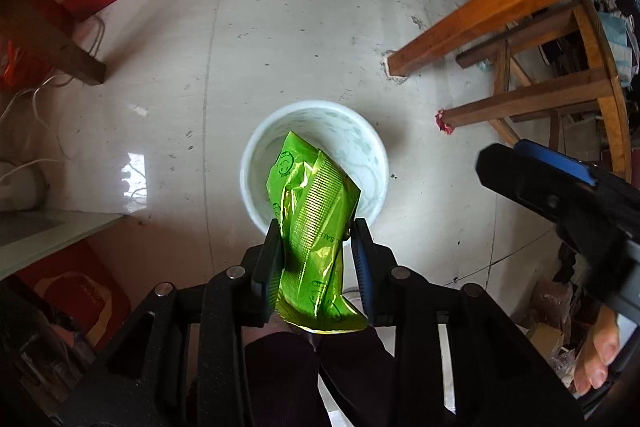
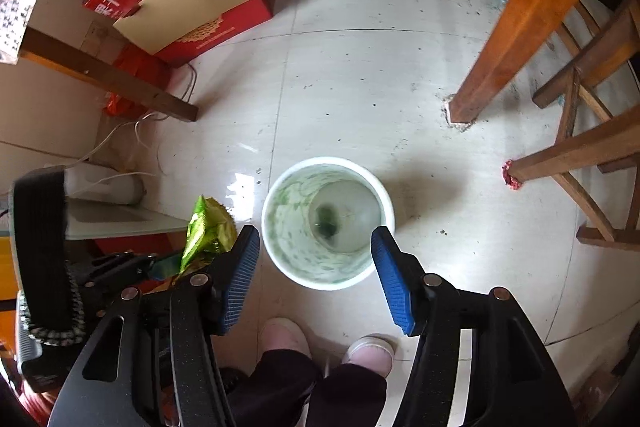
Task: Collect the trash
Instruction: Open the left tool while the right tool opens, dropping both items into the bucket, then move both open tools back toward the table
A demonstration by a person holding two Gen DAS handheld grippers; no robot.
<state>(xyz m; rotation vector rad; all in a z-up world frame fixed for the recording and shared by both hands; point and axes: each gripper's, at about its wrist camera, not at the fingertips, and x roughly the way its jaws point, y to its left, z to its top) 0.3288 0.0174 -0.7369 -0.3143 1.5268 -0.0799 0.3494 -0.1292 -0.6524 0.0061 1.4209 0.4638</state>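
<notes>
The left gripper (image 1: pixel 318 239) pinches a green wrapper (image 1: pixel 316 223) above the white bin (image 1: pixel 256 155); the right gripper (image 2: pixel 316 239), beside it, gapes empty (bin below).

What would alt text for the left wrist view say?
The left claw grips a crumpled green foil wrapper above a white bin on a pale tiled floor, with wooden chair legs at right.
</notes>
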